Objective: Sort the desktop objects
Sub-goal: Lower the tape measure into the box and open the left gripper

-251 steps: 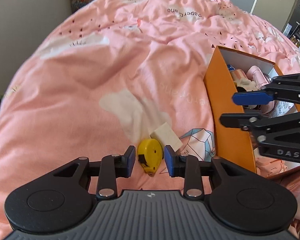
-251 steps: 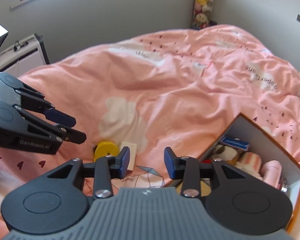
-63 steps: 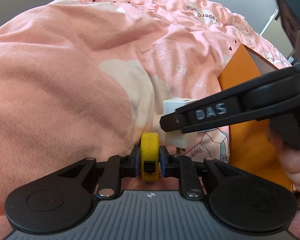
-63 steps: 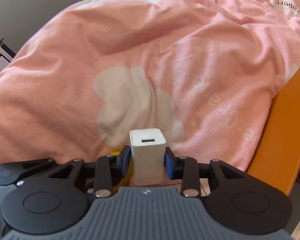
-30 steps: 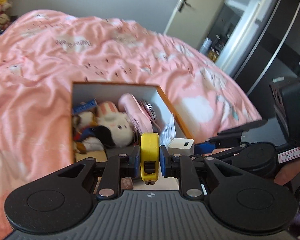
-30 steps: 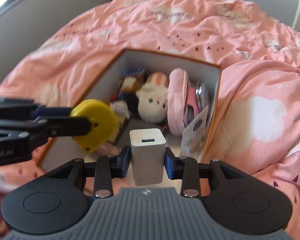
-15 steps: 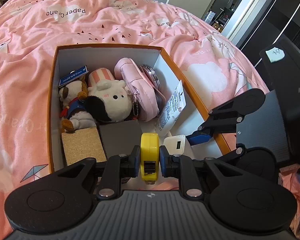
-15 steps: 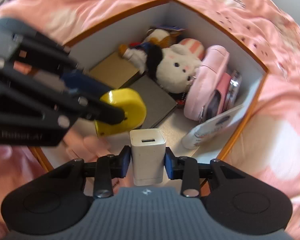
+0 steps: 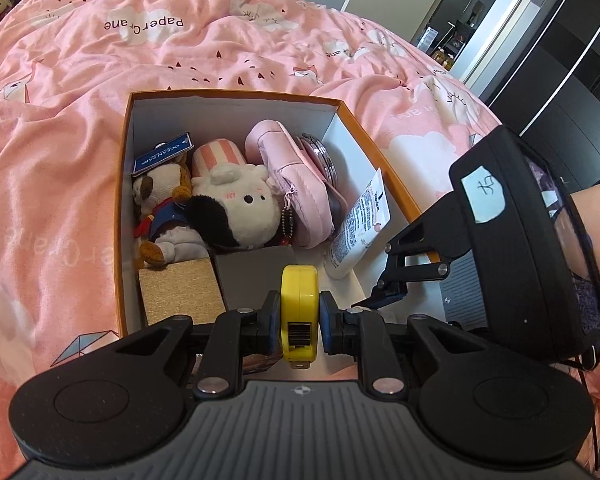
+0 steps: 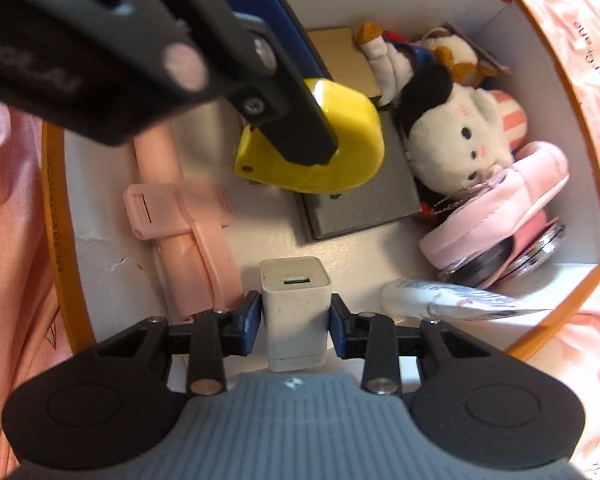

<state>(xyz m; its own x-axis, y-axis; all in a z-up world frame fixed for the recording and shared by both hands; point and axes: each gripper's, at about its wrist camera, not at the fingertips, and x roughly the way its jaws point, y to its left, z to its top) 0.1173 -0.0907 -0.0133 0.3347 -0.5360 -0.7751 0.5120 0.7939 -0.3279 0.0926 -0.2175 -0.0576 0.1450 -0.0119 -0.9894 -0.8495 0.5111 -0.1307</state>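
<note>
Both grippers have dropped lower into the orange-walled cardboard box [image 9: 121, 200] since half a second ago, and the right one has rolled so that it now looks almost straight down at the white floor. On the pink printed bedspread [image 9: 52, 128] the box sits open. The left gripper [image 9: 299, 317] has its blue pads clamped narrowly on a round yellow plastic tape measure [image 9: 299, 300], held on edge over the near end of the box, above a flat grey card box [image 10: 364, 196]. The right gripper [image 10: 295, 318] holds a white cube-shaped USB charger [image 10: 295, 304] between its pads, port facing away, low over the bare floor near the right wall, between a pale pink strap [image 10: 188, 236] and a white squeeze tube [image 10: 432, 294]. Farther in lie a black-and-white plush toy [image 9: 236, 212], a pink zip pouch [image 9: 288, 176] and a gold glitter block [image 9: 180, 290].
</note>
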